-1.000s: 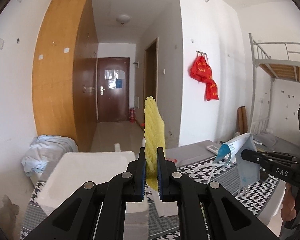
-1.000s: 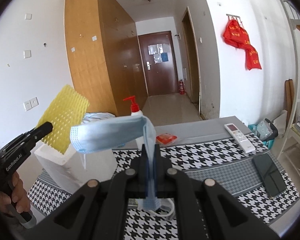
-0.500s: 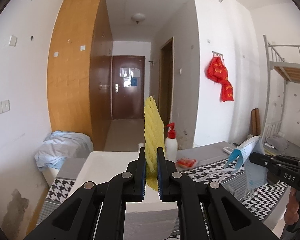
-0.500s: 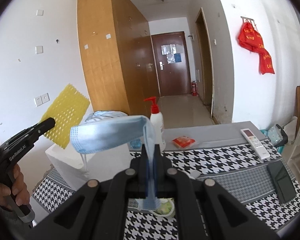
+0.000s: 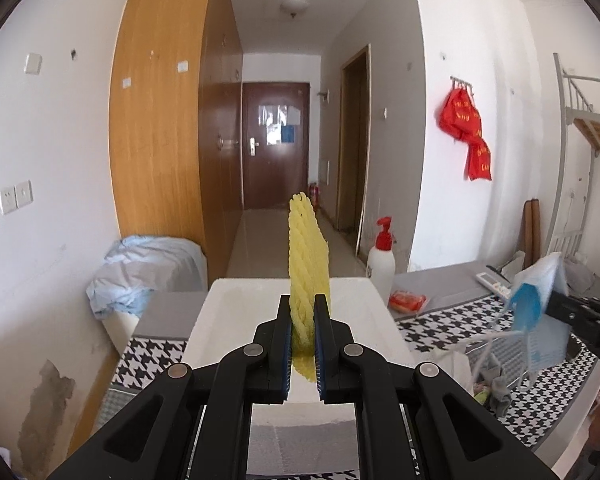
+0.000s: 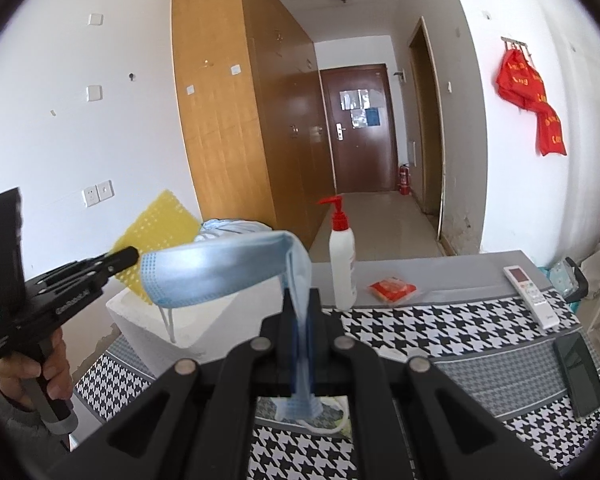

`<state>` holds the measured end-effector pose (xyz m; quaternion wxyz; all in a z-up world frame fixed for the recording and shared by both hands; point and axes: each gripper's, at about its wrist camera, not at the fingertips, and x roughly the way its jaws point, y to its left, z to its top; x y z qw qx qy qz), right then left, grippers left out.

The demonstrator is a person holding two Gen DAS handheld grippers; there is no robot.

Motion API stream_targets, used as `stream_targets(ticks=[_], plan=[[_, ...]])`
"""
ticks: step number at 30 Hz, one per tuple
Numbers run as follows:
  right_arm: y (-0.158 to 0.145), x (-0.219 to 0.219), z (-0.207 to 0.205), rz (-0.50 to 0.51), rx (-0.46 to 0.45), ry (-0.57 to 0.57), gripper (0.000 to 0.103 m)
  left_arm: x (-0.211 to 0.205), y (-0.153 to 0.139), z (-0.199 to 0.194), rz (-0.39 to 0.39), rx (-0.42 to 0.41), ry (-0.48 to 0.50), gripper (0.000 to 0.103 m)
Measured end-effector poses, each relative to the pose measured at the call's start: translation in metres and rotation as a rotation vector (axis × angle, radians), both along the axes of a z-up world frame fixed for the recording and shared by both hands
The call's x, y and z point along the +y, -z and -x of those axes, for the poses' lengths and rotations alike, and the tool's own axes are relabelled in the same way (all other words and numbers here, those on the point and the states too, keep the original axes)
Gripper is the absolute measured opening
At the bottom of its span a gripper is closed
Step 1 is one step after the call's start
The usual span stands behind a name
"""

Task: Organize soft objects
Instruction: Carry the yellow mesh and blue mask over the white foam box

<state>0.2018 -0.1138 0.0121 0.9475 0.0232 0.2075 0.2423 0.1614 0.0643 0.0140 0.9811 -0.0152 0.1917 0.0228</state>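
Observation:
My left gripper (image 5: 302, 318) is shut on a yellow foam net sleeve (image 5: 308, 256), which stands upright, edge-on, over a white foam box (image 5: 236, 320). In the right wrist view the same yellow sleeve (image 6: 156, 236) shows broadside beside the left gripper (image 6: 130, 256), held by a hand. My right gripper (image 6: 299, 308) is shut on a blue face mask (image 6: 216, 268) that arches up and to the left, its ear loops dangling. The mask (image 5: 534, 312) also hangs at the right edge of the left wrist view.
A houndstooth cloth (image 6: 440, 332) covers the table. On it are a white pump bottle with a red top (image 6: 342, 264), a red packet (image 6: 392, 290), a white remote (image 6: 530, 294) and a dark phone (image 6: 578, 374). Bundled pale-blue fabric (image 5: 148, 268) lies beyond the box.
Both views have swung leftward across the room: the white box now sits centred under the yellow sleeve, and the pump bottle has come into view. Both grips are unchanged.

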Motion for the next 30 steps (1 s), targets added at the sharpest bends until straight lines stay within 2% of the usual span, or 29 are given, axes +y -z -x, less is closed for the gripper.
stream_targets(ticks=[7, 13, 16, 17, 18, 20, 23, 26, 30], plan=[[0.003, 0.000, -0.002, 0.016, 0.008, 0.018, 0.006, 0.013, 0.013, -0.026, 0.020, 0.099, -0.022, 0.010], [0.003, 0.001, -0.007, 0.019, 0.013, 0.031, 0.006, 0.017, 0.022, -0.034, 0.024, 0.131, -0.022, 0.010], [0.002, 0.005, -0.009, 0.023, 0.014, 0.033, 0.006, 0.021, 0.024, -0.036, 0.027, 0.141, -0.024, 0.015], [0.002, 0.005, -0.009, 0.024, 0.013, 0.033, 0.006, 0.021, 0.025, -0.037, 0.023, 0.143, -0.023, 0.031], [0.002, 0.006, -0.010, 0.027, 0.013, 0.033, 0.006, 0.022, 0.026, -0.036, 0.023, 0.143, -0.022, 0.058], [0.001, 0.007, -0.011, 0.030, 0.013, 0.036, 0.006, 0.025, 0.025, -0.033, 0.029, 0.126, -0.033, 0.084], [0.001, 0.008, -0.012, 0.028, 0.012, 0.038, 0.006, 0.028, 0.023, -0.028, 0.045, 0.102, -0.038, 0.087], [0.000, 0.011, -0.013, 0.030, 0.010, 0.038, 0.006, 0.031, 0.021, -0.022, 0.046, 0.080, -0.034, 0.098], [-0.003, 0.015, -0.014, 0.030, 0.005, 0.032, 0.006, 0.034, 0.015, -0.013, 0.049, 0.050, -0.039, 0.099]])
